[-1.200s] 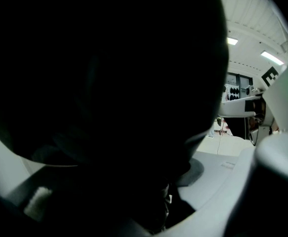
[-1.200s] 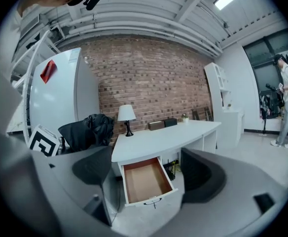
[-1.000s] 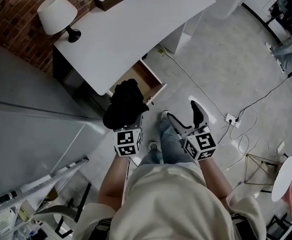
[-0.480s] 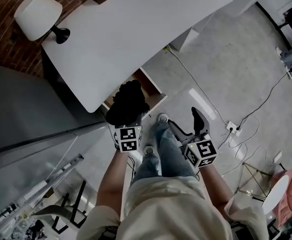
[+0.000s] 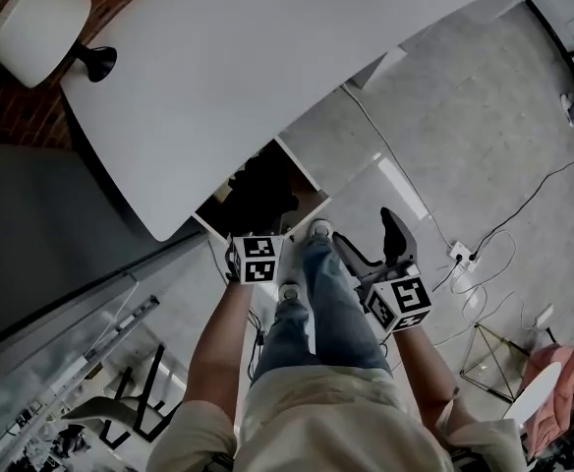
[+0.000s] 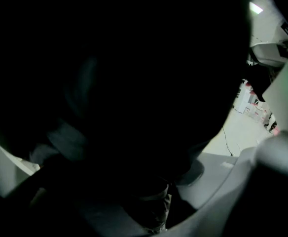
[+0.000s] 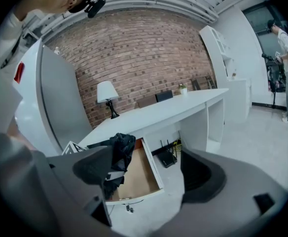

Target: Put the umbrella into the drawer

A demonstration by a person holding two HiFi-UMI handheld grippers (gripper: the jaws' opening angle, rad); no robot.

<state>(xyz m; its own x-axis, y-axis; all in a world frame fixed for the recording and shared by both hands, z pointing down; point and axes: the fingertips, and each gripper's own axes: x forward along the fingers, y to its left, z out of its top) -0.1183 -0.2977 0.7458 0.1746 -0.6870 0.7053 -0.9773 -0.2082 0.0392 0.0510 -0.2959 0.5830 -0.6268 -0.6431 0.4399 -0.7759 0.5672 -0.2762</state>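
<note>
Holding the umbrella in my left gripper, I aim it inside the drawer's front rim. My right gripper gapes empty.

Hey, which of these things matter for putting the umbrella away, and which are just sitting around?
For the job: black umbrella, open drawer.
Just around: white lamp, floor power strip.
</note>
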